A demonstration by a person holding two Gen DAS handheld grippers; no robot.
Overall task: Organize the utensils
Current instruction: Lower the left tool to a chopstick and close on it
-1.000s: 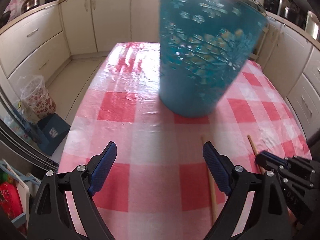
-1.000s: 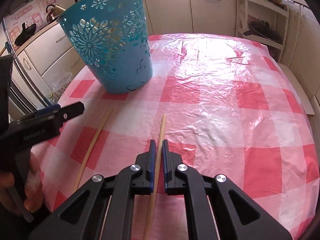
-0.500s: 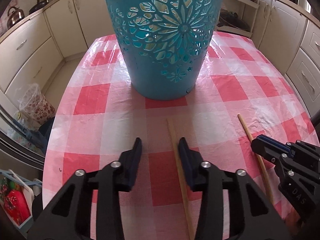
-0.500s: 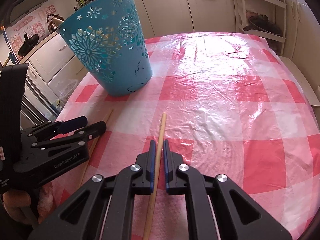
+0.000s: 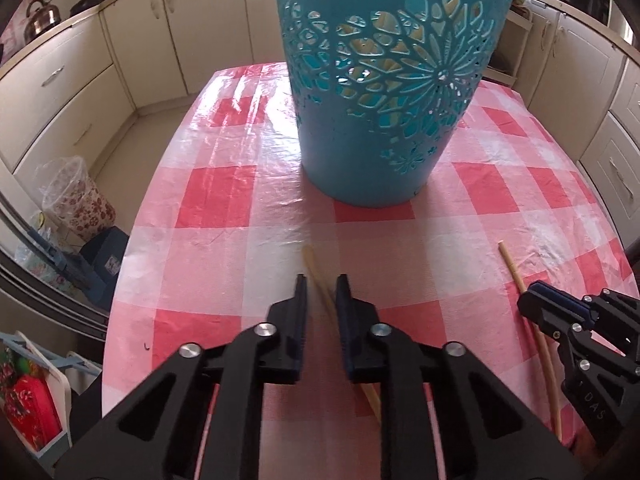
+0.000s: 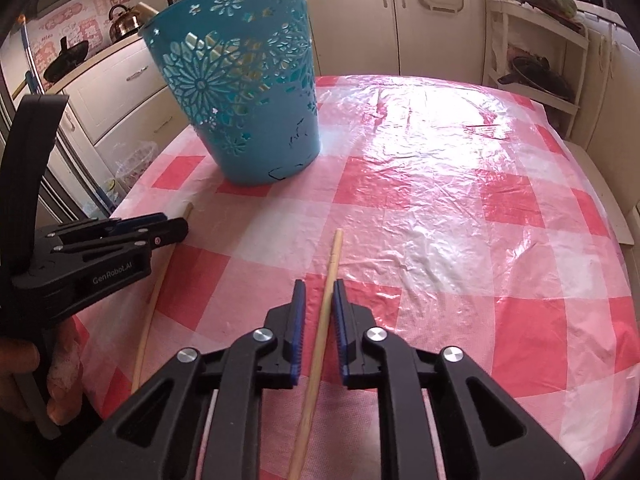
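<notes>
Okay, closest in, my left gripper (image 5: 321, 292) has just been closing and now sits clenched on the left chopstick (image 5: 320, 280), the stick running between the pads and out under the tool toward me. It looks blurred in the left wrist view, so I can't say whether it has left the tablecloth (image 5: 208, 248). I've taken it near its far end, I think so the long tail can swing up and tip into the basket.

My right gripper (image 6: 319, 304) is likewise clamped on the right chopstick (image 6: 332, 264), gripped a little back from its tip. That one reads clearly: pale, round wood, slim and straight, blunt-ended, with its far end poking forward past the fingertips (image 6: 299, 300).

Each hand has one stick, side by side and apart, both pointing toward the basket. That seems deliberate, a matched pair lined up for a short carry.

Further out, the blue basket (image 6: 240, 92) stands upright on the red and white check, near the left edge of the table. Its wall is cut through with flower patterns, and I can see pale, stick-like shapes through the holes, possibly utensils already inside.

Beyond it, cream kitchen cabinets (image 5: 132, 40) and a kettle (image 6: 124, 24) on the counter.
</notes>
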